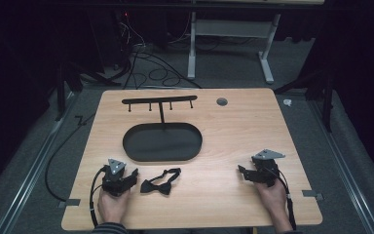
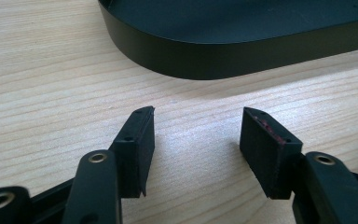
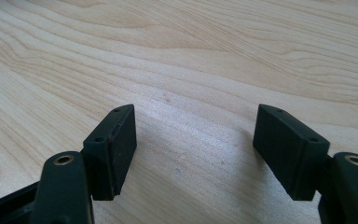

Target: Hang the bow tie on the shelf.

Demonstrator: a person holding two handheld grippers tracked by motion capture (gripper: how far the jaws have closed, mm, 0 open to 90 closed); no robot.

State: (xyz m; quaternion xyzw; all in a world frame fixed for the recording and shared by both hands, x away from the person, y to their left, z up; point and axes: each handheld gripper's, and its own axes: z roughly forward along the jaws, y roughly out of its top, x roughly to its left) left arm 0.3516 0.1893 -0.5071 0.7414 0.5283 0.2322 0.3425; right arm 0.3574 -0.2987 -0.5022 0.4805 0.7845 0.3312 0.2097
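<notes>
We see a wooden table (image 1: 233,146) from above, with a person's two hands at its near edge, each holding a black gripper. The left gripper (image 1: 135,176) rests on the table with its jaws spread apart and nothing between them. Just beyond those jaws, to their right, lies a black bow tie (image 1: 159,182), flat on the wood and not touched by them. Ahead of the left jaws sits a shallow black oval tray (image 1: 161,141); it looks empty inside. In the left gripper view (image 2: 196,140) we see the tray's dark curved wall (image 2: 205,60) close ahead of the open jaws, with bare wood in the gap. A thin black stand with a hooked crossbar (image 1: 159,101) rises from the tray's far side. The right gripper (image 1: 241,171) sits well apart from the bow tie, its jaws also wide open; in the right gripper view (image 3: 195,140) bare wood lies between them
</notes>
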